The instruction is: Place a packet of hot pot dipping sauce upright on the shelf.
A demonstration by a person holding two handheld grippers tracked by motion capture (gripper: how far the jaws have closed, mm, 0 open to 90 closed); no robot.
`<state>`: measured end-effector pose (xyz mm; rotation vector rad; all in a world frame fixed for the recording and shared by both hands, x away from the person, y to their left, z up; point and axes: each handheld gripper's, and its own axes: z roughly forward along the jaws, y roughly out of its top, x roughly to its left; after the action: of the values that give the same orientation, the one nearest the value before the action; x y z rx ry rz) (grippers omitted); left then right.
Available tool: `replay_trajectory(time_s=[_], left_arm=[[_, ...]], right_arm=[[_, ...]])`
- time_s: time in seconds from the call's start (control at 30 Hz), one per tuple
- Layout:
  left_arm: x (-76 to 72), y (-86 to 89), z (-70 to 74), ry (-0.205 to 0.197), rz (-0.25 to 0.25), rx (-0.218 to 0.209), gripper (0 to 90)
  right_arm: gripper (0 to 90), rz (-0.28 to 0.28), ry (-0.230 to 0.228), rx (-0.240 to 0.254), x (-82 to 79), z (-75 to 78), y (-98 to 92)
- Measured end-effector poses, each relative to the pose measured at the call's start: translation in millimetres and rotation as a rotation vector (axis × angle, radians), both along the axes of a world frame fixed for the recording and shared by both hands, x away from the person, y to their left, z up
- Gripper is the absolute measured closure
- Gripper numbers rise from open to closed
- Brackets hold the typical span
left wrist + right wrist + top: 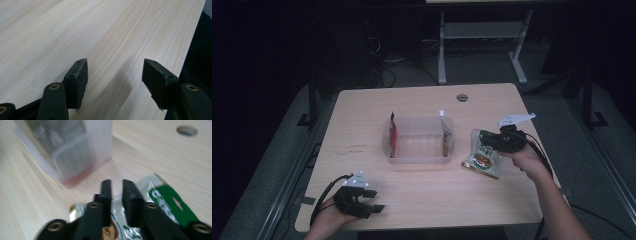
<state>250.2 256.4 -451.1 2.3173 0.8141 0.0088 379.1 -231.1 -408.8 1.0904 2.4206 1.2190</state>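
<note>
A green-and-white snack packet (484, 161) lies flat on the table to the right of a clear plastic bin (419, 159). My right gripper (486, 138) sits at the packet's far edge. In the right gripper view its jaws (117, 184) stand nearly together, pinching the packet (172, 203), whose film shows between them. A red pouch (393, 137) stands at the bin's left end and an orange one (446, 136) at its right end. My left gripper (374, 204) rests near the table's front left corner, open, with bare wood between its jaws (115, 75).
The blurred bin (75, 157) stands just beyond my right gripper's tips. A round cable hole (462, 97) lies near the far edge of the table. The table's front edge runs close behind my left gripper. Desk legs and cables stand on the dark floor beyond.
</note>
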Motion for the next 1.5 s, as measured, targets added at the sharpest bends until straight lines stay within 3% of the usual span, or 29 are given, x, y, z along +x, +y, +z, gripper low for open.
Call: replay_trajectory(time_s=[0.1,0.43,0.53,0.77,0.83,1.0,1.5], left_arm=[[-0.6,0.7,0.3,-0.005,-0.001,-0.001,37.0],[-0.8,-1.0,0.0,-0.013,-0.009,-0.003,36.8],[-1.4,-1.6,-0.3,-0.01,-0.011,-0.003,36.8],[-0.8,-2.3,-1.7,-0.005,-0.016,0.001,36.8],[-0.5,-2.5,-1.6,-0.003,-0.028,0.013,36.8],[-1.5,-4.9,-2.7,0.0,-0.026,0.007,36.5],[-1.6,-4.9,-2.8,0.001,-0.026,0.005,36.4]], right_arm=[[89.5,-0.005,0.031,-0.037,3.7,-9.0,-4.5],[89.6,0.046,0.124,-0.151,11.5,-36.1,-3.3],[89.5,0.066,0.144,-0.16,12.4,-40.2,-2.2],[89.7,0.104,0.143,-0.188,13.7,-43.7,4.3],[89.6,0.116,0.163,-0.182,12.9,-43.9,5.6],[89.6,0.183,0.182,-0.176,8.2,-44.4,13.2],[89.7,0.352,0.171,-0.235,-4.9,-44.8,45.3]])
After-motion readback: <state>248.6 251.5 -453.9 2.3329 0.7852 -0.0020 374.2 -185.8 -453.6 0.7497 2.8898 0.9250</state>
